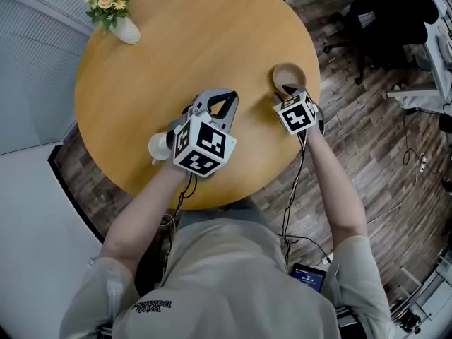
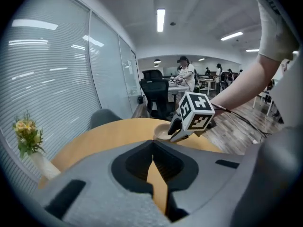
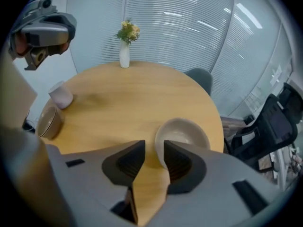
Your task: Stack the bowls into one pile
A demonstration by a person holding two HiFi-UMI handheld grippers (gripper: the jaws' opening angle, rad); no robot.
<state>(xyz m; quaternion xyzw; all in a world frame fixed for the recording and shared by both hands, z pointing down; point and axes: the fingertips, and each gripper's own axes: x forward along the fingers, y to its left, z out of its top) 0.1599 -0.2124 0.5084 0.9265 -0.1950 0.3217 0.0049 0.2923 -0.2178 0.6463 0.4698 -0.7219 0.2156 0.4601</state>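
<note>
Nothing stacked yet: my right gripper, jaws spread, hangs at the beige bowl by the desk's right edge; my left gripper has its jaws pressed together, empty; the brown bowl sits apart at the left edge.

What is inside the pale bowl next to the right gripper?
Nothing shows inside the bowl: its visible inner surface is bare. One jaw of the open right gripper covers the bowl's near side, so that part cannot be checked.

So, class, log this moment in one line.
left claw: shut, empty | right claw: open, empty, at beige bowl rim | brown bowl: separate | stack: not started
</note>
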